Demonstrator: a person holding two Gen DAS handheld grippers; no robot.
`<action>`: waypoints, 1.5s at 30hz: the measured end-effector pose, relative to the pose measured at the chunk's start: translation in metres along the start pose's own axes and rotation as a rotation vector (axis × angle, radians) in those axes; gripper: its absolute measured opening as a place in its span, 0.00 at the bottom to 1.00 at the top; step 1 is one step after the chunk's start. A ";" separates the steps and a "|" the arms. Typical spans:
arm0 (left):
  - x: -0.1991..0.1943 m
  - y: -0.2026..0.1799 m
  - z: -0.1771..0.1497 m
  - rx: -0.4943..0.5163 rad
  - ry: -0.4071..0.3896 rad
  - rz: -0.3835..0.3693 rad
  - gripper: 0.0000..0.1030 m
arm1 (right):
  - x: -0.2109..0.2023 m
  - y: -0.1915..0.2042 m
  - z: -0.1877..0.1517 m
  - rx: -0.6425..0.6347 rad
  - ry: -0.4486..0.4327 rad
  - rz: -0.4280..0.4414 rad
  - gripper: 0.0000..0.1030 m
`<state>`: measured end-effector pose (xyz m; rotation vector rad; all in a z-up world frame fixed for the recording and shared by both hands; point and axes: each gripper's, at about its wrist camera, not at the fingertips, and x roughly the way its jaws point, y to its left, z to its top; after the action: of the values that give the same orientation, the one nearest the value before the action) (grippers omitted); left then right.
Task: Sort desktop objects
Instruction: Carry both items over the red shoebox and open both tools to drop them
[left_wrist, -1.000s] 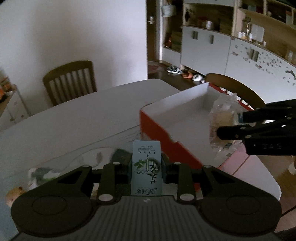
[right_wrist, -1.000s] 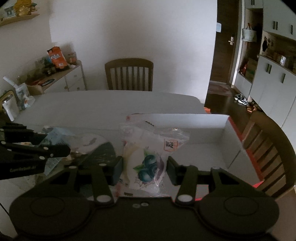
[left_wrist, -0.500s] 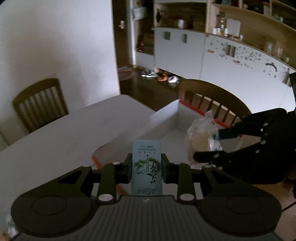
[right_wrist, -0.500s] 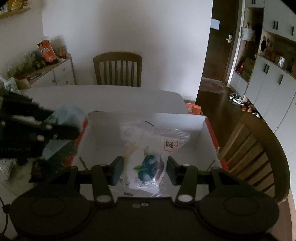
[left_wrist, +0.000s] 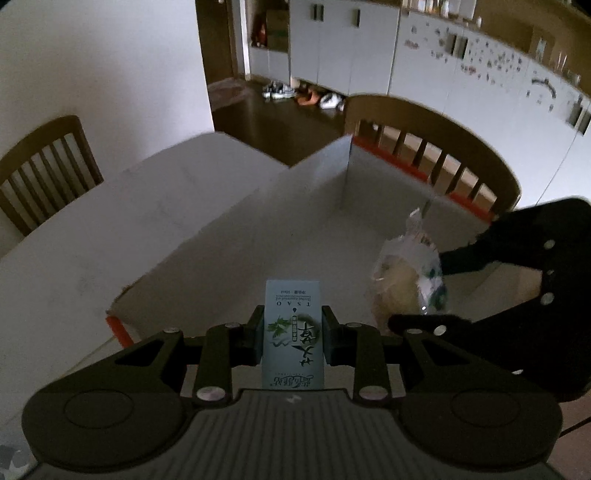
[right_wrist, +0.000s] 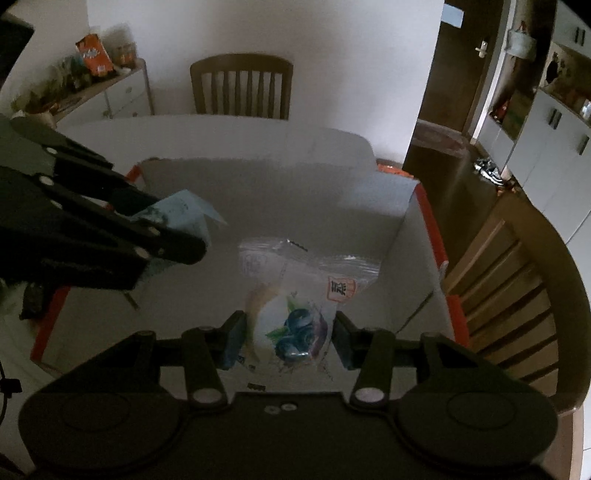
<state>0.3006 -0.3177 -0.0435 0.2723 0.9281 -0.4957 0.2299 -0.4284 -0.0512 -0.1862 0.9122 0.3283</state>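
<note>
Black plastic fingers of the left gripper (left_wrist: 293, 341) are pinching a pale blue carton (left_wrist: 293, 338) by its two long sides; the carton is standing upright between the pads, its printed face toward the camera. That gripper is hanging over the open cardboard box (left_wrist: 236, 236), whose white floor is filling the view behind the carton. From the right wrist camera the same gripper (right_wrist: 173, 236) is entering at 9 o'clock, with the carton (right_wrist: 184, 210) jutting from its tips over the left part of the box.

The right gripper (right_wrist: 288, 341) is clamping a clear plastic snack bag (right_wrist: 295, 321) printed with blueberries; the bag's lower part is sitting between the pads and its crinkled top is fanning out toward 12 o'clock. The bag is hanging inside the walls of the box (right_wrist: 258, 173); whether it is touching the floor cannot be told. In the left wrist view this gripper (left_wrist: 421, 291) is reaching in from 3 o'clock, with the bag (left_wrist: 406, 280) bulging to its left, near the carton but apart from it.

Orange outer faces are showing along the box edges at 3 and 8 o'clock in the right wrist view. The box is resting on a white table (left_wrist: 110, 229). A wooden chair (right_wrist: 242, 86) is standing at 12 o'clock beyond the table and another chair (right_wrist: 517, 295) is curving past at 3 o'clock, just beside the box.
</note>
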 end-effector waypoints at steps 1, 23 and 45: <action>0.005 0.001 0.001 0.002 0.011 0.001 0.28 | 0.003 0.000 0.000 -0.002 0.009 0.001 0.47; 0.070 0.002 -0.014 0.057 0.288 0.032 0.28 | 0.041 0.010 -0.010 -0.117 0.149 0.005 0.48; 0.036 0.003 -0.017 0.009 0.167 -0.006 0.59 | 0.001 0.008 -0.002 -0.107 0.040 0.036 0.73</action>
<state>0.3083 -0.3179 -0.0823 0.3223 1.0897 -0.4882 0.2258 -0.4210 -0.0531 -0.2759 0.9394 0.4087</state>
